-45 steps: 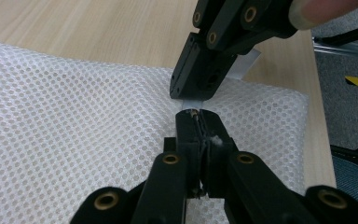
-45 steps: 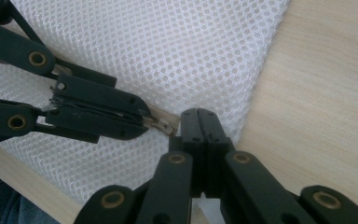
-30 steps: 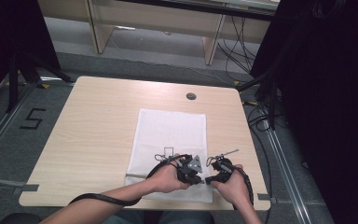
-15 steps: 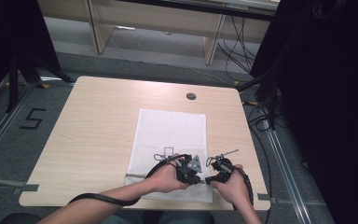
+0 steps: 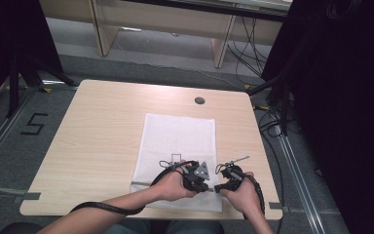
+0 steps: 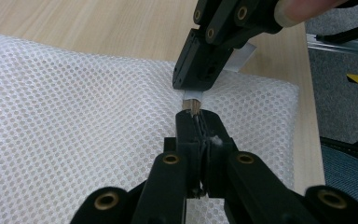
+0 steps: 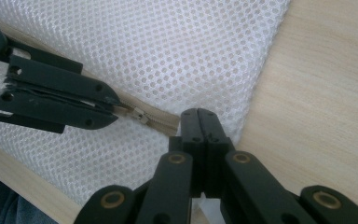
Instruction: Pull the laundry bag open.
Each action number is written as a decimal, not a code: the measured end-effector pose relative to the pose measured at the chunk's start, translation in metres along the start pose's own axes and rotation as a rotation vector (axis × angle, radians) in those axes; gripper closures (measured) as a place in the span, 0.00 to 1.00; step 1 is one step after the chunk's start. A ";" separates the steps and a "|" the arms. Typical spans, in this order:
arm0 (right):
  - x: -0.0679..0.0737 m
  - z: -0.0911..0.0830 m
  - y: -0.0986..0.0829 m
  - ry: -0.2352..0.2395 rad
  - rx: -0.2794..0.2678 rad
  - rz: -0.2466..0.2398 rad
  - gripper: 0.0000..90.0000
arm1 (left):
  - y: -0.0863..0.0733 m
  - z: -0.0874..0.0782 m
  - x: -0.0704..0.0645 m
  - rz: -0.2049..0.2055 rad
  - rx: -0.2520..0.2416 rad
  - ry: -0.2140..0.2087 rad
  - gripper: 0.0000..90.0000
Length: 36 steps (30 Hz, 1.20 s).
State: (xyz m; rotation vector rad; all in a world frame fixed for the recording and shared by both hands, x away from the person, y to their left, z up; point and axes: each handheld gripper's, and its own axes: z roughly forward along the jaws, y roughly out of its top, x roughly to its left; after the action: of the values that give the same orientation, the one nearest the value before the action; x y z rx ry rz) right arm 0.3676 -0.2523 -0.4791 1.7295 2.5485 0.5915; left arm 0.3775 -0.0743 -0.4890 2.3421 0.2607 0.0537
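A white mesh bag point(image 5: 177, 141) lies flat on the wooden table point(image 5: 97, 131), with a tan zipper point(image 7: 165, 120) along its near edge. My left gripper point(image 5: 206, 187) is shut on the zipper's metal pull point(image 7: 139, 115); in the left gripper view its tips point(image 6: 195, 117) pinch that pull point(image 6: 192, 101). My right gripper point(image 5: 218, 187) is shut on the bag's zipper end, its tips point(image 7: 198, 114) clamped at the bag's corner. The two grippers face each other tip to tip, a small gap apart. In the left gripper view the right gripper point(image 6: 196, 81) holds a small white tab point(image 6: 240, 58).
A round cable hole point(image 5: 199, 100) sits near the table's far edge. A strip of grey tape point(image 5: 27, 196) marks the front left edge. The floor at left carries a "5" mark point(image 5: 33, 124). Cables point(image 5: 268, 124) lie on the floor at right.
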 end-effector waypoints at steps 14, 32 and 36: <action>0.001 0.000 0.000 -0.002 0.001 -0.001 1.00 | -0.001 -0.004 0.000 -0.009 -0.003 0.001 0.97; 0.003 0.000 -0.001 0.012 0.003 0.036 1.00 | -0.003 -0.008 0.000 -0.011 -0.007 0.004 0.97; 0.003 0.000 -0.001 0.012 0.003 0.036 1.00 | -0.004 -0.010 0.001 -0.012 -0.003 0.001 0.97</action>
State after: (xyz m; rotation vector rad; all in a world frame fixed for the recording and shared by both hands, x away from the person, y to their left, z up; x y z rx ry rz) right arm 0.3660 -0.2498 -0.4791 1.7818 2.5325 0.6017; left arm 0.3765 -0.0646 -0.4843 2.3379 0.2746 0.0500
